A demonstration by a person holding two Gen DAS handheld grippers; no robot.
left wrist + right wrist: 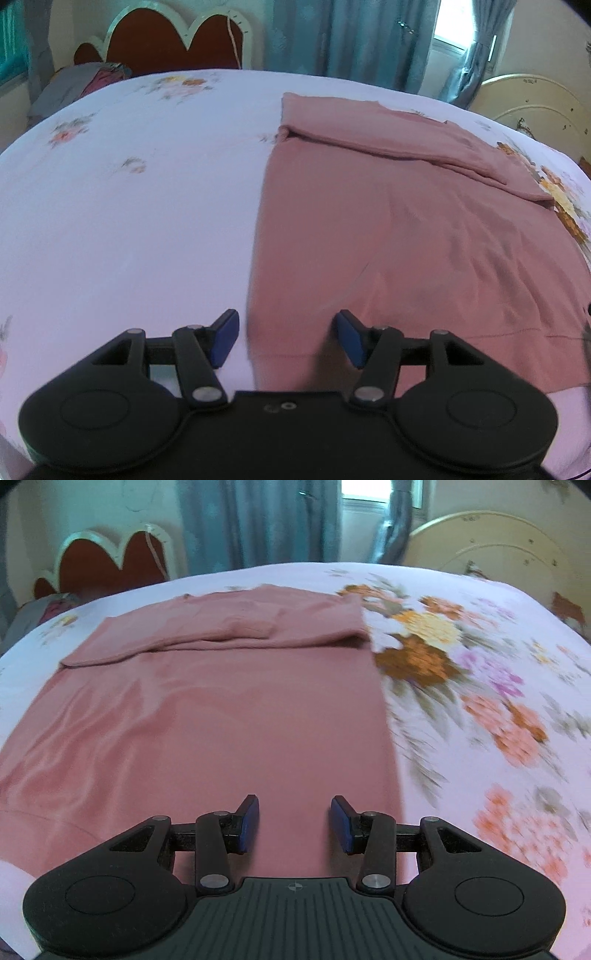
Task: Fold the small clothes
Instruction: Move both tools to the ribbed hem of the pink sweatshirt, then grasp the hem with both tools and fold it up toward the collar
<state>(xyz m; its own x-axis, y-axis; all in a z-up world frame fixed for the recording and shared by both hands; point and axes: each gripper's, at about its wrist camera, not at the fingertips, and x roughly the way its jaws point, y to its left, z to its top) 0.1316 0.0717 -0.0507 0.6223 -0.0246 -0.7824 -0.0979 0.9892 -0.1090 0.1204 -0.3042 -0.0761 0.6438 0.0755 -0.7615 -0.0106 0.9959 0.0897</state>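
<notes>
Pink cloth, a dusty-rose garment [406,236], lies spread flat on the bed [129,221], whose pale lilac sheet is printed with flowers; the far part of the garment is folded over itself into a thicker band, seen from the right wrist view as a doubled layer across its top [229,627]. Left tongs [286,339] hang released just above the garment's near left edge, blue pads spread wide with nothing between them. Right tongs [294,823] are likewise released, pads apart, over the near part of the garment close to its right edge. Beyond the bed stand a red scalloped headboard [177,48], blue curtains [351,40] and a cream rounded board [491,542].
</notes>
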